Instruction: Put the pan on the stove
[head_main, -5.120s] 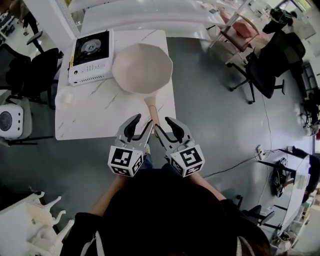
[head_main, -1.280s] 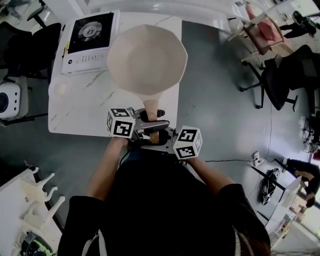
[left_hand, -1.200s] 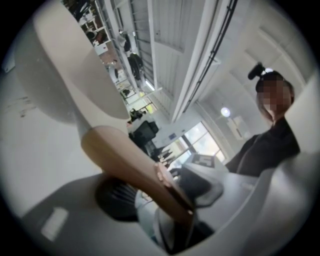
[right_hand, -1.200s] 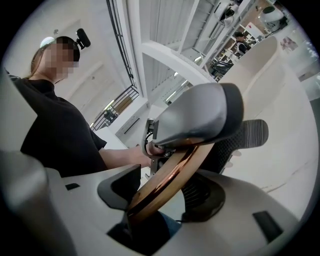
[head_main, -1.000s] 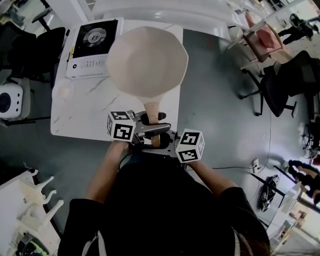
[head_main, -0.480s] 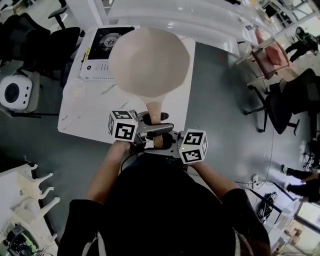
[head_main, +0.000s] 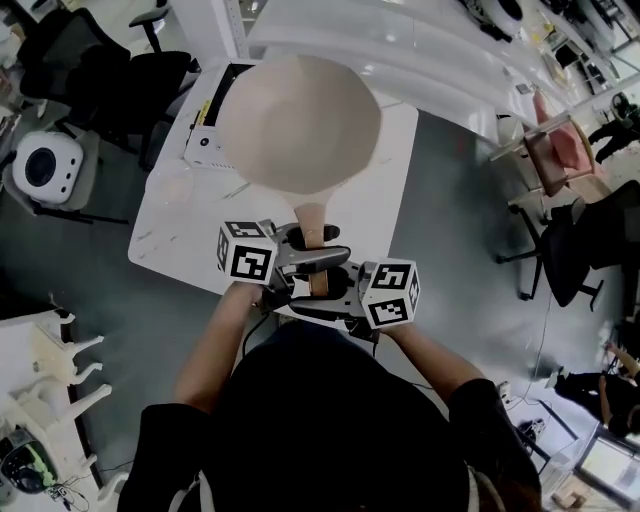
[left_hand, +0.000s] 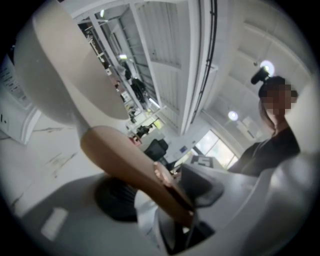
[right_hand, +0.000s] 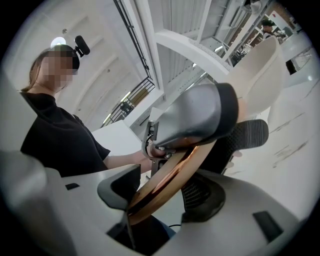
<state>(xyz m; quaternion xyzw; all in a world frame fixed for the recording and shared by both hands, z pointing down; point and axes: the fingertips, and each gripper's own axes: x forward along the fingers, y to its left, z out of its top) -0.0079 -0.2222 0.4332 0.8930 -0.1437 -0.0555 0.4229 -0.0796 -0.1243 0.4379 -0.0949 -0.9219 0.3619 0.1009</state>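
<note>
The beige pan (head_main: 300, 118) hangs in the air above the table's far end and hides most of the stove (head_main: 207, 128). Its wooden handle (head_main: 311, 218) points back toward me. My left gripper (head_main: 303, 243) is shut on the handle from the left. From the right, and nearer the handle's end, my right gripper (head_main: 326, 290) is shut on it too. In the left gripper view the handle (left_hand: 131, 167) runs down between the jaws of the left gripper (left_hand: 167, 202) from the pan bowl (left_hand: 62, 70). The right gripper view shows the right gripper (right_hand: 167, 192) clamping the handle (right_hand: 172, 180).
The white marble table (head_main: 185, 215) has a pale round object (head_main: 172, 190) on its left side. Black office chairs (head_main: 120, 75) and a round white appliance (head_main: 45, 168) stand to the left. More chairs (head_main: 570, 250) are on the right, and a white rack (head_main: 45, 375) stands at lower left.
The pan, still held by both grippers, has moved over the stove, which was in plain view beside it and is now mostly covered. Neither grip has changed.
</note>
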